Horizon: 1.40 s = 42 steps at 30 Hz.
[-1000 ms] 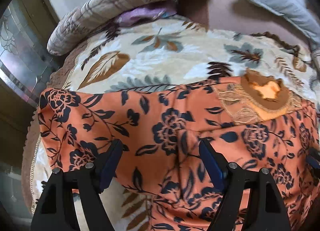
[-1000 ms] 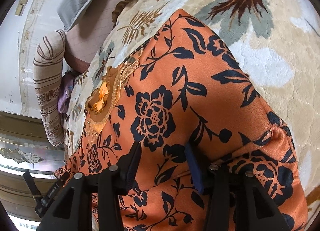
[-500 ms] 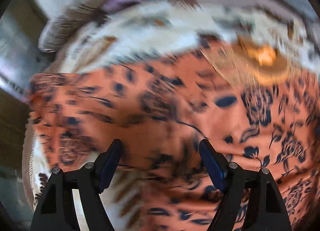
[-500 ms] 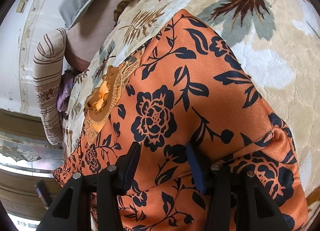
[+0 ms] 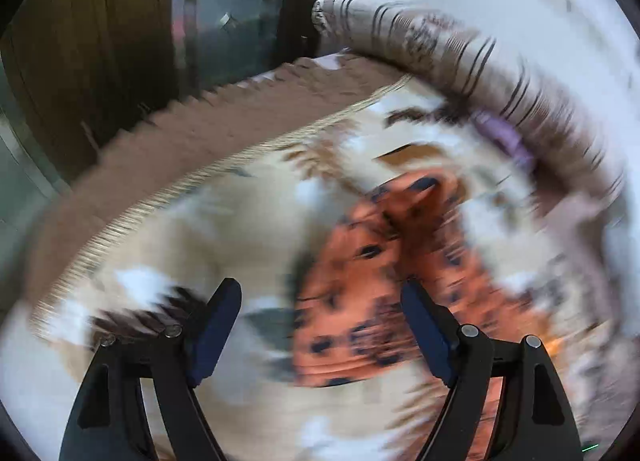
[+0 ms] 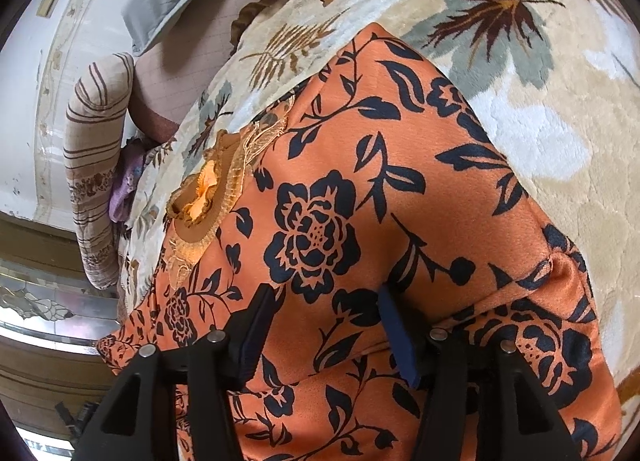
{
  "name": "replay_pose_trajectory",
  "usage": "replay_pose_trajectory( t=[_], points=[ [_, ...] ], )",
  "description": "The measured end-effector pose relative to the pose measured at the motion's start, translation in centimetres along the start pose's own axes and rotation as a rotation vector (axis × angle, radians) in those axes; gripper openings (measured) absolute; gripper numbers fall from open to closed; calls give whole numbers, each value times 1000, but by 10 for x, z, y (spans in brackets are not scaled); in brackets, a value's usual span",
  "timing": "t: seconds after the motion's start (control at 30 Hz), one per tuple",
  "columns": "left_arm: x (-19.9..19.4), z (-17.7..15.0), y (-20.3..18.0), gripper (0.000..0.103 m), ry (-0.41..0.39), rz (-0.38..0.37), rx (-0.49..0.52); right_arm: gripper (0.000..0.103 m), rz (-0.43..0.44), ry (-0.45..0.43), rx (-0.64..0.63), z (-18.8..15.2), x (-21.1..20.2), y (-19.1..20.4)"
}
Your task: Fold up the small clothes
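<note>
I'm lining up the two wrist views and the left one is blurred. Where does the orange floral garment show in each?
Left wrist: the orange floral garment is smeared by blur, lower centre-right, ahead of the open left tool.
Right wrist: it fills the centre and bottom, with the right tool over it, gold neckline at left.
Shared landmark: the striped pillow, upper right in the left view, far left in the right view.
</note>
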State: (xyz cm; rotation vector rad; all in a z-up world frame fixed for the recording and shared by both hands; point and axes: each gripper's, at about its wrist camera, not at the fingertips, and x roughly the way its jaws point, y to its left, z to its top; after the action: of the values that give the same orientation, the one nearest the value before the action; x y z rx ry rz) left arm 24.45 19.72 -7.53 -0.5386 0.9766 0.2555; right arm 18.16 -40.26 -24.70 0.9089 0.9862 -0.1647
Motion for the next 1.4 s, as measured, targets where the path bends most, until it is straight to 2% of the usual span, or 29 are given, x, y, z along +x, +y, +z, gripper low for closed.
replay_pose_trajectory(
  t=[0.1, 0.17, 0.37, 0.47, 0.53, 0.57, 0.63, 0.67, 0.77, 0.83, 1.0, 1.1, 1.13, 1.17, 1.23, 1.27, 1.33, 1.4],
  points=[
    [14, 15, -21, 85, 56, -170, -131, 63, -20, -9, -29, -1, 2, 6],
    [30, 22, -36, 87, 115, -231, -189, 64, -33, -13, -48, -1, 3, 9],
    [87, 40, -56, 87, 194, -203, -327, 66, -26, -6, -46, 1, 4, 9],
    [106, 43, -47, 87, 203, -148, -392, 67, -18, -2, -41, 1, 4, 8],
    [110, 46, -47, 82, 170, -115, -390, 67, -16, 0, -42, 1, 4, 8],
    [108, 48, -50, 72, 125, -79, -359, 67, -16, 2, -43, 2, 4, 7],
    [105, 50, -57, 9, 92, -26, -295, 67, -17, 5, -45, 2, 4, 7],
    [102, 52, -64, 8, 84, 0, -261, 67, -17, 6, -44, 2, 4, 7],
    [79, 50, -93, 8, 33, 64, -136, 67, -10, 6, -40, 1, 3, 6],
    [65, 46, -116, 8, -2, 64, -41, 67, -3, 6, -34, 1, 2, 5],
    [10, 16, -212, 8, -59, 10, 244, 66, 19, 9, -12, -1, -2, 0],
    [-12, -27, -278, 8, -3, -71, 416, 66, 33, 15, -1, -1, -4, -3],
    [-17, -42, -295, 12, 24, -95, 469, 66, 37, 17, 2, -1, -4, -4],
    [-22, -66, -320, 19, 76, -130, 564, 66, 45, 20, 8, -1, -4, -5],
    [-30, -103, -353, 60, 138, -172, 730, 66, 61, 27, 22, 1, -5, -8],
    [-39, -125, -367, 66, 126, -178, 825, 66, 72, 31, 32, 1, -5, -11],
    [-55, -153, -379, 68, 73, -191, 955, 66, 89, 37, 52, 2, -7, -14],
    [-62, -159, -377, 68, 58, -204, 999, 66, 104, 44, 69, 3, -8, -18]
  ],
)
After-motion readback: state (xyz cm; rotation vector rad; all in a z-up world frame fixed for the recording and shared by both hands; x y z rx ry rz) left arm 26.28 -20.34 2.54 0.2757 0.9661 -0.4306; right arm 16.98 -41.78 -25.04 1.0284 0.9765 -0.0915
